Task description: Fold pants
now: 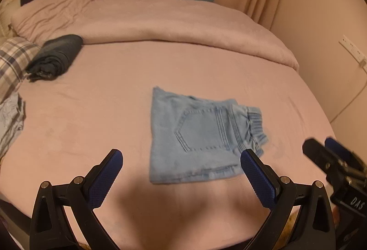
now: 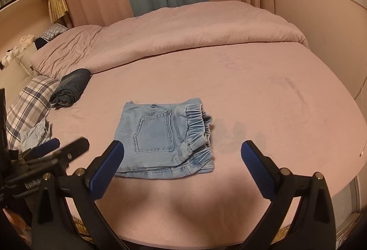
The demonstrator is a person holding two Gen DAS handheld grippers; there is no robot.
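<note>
Folded into a compact square already: light-blue pants (image 2: 165, 139) lying flat mid-bed (image 2: 263, 100), elastic cuffs at 3 o'clock. Left tool (image 1: 181, 169) and right tool (image 2: 182, 158) spread wide, holding nothing, hovering at 6 o'clock. Seemingly finished; perhaps stacking left.

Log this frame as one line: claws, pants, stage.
left claw: open, empty | right claw: open, empty | light denim pants: folded compact on bed, untouched | stage: fold looks done
</note>
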